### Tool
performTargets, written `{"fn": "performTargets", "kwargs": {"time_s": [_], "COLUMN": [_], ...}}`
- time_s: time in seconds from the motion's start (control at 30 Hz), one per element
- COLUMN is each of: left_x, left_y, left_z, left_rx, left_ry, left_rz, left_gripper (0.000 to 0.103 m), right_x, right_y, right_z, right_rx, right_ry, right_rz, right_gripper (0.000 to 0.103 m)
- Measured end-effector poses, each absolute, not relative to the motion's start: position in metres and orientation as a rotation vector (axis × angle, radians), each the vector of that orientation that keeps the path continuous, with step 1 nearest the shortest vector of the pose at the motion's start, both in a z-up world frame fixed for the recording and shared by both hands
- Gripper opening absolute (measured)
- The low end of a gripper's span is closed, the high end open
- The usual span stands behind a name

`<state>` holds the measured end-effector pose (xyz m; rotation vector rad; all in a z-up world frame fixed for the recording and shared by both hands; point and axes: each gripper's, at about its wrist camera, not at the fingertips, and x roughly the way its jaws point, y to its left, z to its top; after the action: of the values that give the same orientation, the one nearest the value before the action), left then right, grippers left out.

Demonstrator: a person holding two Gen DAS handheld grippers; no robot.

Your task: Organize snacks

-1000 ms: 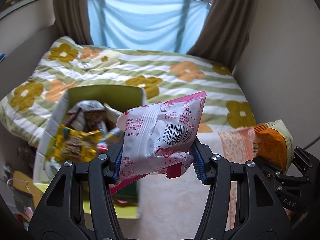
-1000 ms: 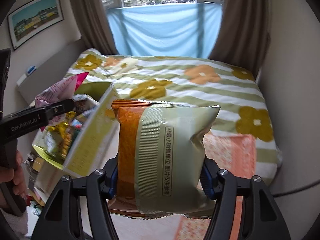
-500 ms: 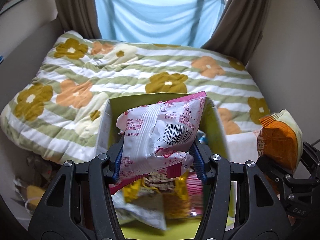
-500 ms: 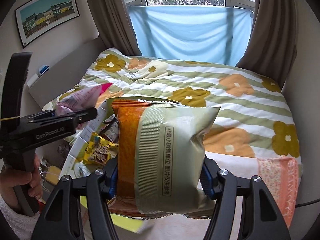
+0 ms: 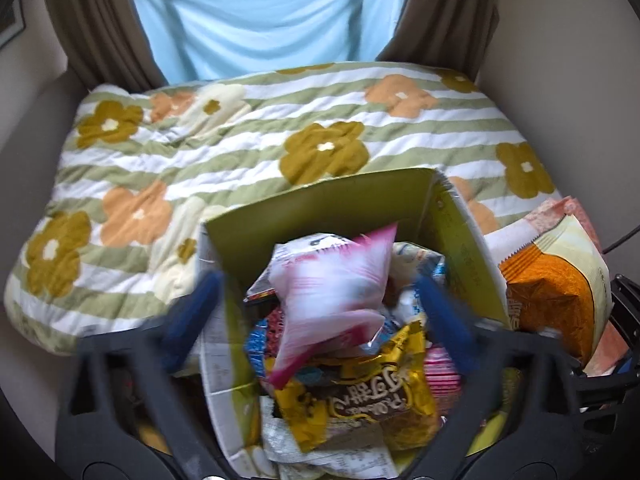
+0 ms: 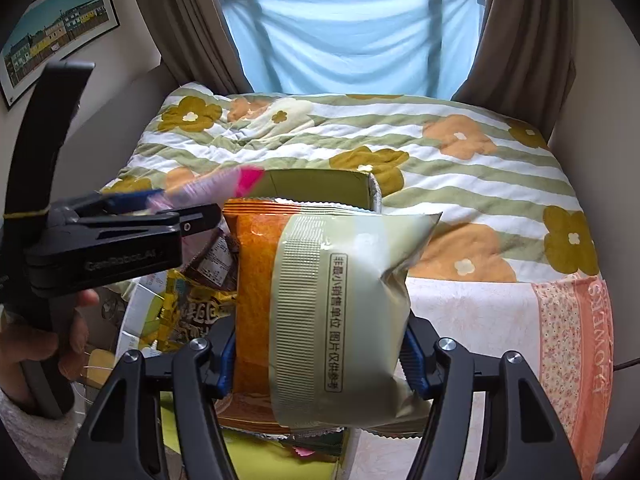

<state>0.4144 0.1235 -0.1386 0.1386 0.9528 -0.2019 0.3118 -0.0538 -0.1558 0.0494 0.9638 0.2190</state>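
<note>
Letting go over the box is the step in hand: the left gripper has its jaws springing apart, and the pink-and-white snack bag sits blurred between them, clear of both pads, above the heap of packets in the green cardboard box at the near edge of the bed. Keeping that gripper centred over the opening, away from the box's right wall, should let the bag settle inside. The right gripper is clamped on the orange-and-pale-green snack bag, just right of the box; it should wait its turn.
</note>
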Motion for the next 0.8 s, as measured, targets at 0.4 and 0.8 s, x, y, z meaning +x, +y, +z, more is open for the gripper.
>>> {"fn": "performTargets", "kwargs": {"time_s": [0.4,0.8], "left_x": [0.378,0.341], "left_y": [0.174,0.195], "left_z": [-0.137,-0.128], "left_rx": [0.027,0.025], "left_ry": [0.961,0.925], "left_rz": [-0.142,-0.087], "left_gripper": [0.103,0.103], "right_x": [0.305,0.275], "right_y": [-0.048,-0.023], "right_z": [-0.167,-0.156], "right_rx": [0.068,0.051], "right_ry": [1.000,0.923], "right_rz": [0.254,0.244], "right_gripper": [0.060,0.102]}}
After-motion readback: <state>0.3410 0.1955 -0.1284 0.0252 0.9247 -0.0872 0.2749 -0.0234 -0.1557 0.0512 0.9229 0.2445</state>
